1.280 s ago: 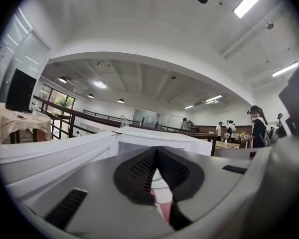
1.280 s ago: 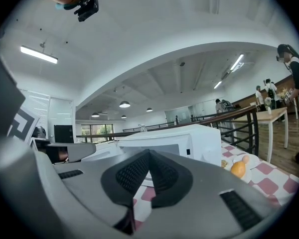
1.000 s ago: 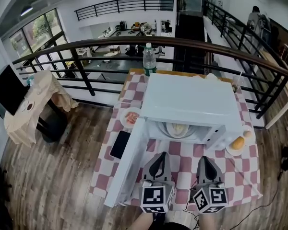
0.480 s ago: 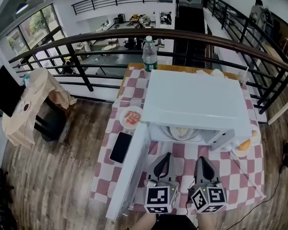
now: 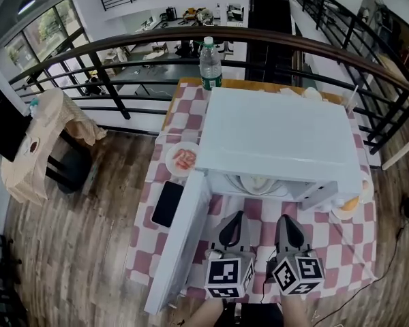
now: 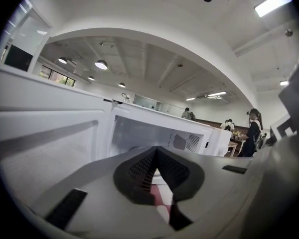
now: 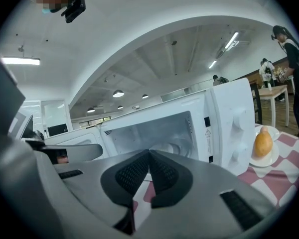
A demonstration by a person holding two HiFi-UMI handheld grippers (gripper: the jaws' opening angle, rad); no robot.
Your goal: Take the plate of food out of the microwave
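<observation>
A white microwave (image 5: 279,142) stands on the checked table with its door (image 5: 178,242) swung open to the left. Inside its cavity lies a pale plate of food (image 5: 258,184), partly hidden under the top; in the right gripper view the plate (image 7: 169,147) shows behind the jaws. My left gripper (image 5: 233,225) and right gripper (image 5: 287,226) hover side by side just in front of the opening, both shut and empty. In the left gripper view the shut left gripper (image 6: 156,156) points at the cavity, and the right gripper (image 7: 149,156) does likewise in its own view.
A dish of red food (image 5: 185,159) and a black phone (image 5: 168,204) lie left of the microwave. A plate with bread (image 5: 349,205) sits at its right. A water bottle (image 5: 210,63) stands behind, near the black railing (image 5: 109,46). People stand far off to the right.
The view has drifted slightly, so the microwave and table sit a little higher and nearer. Both grippers keep their places in front of the opening, still shut.
</observation>
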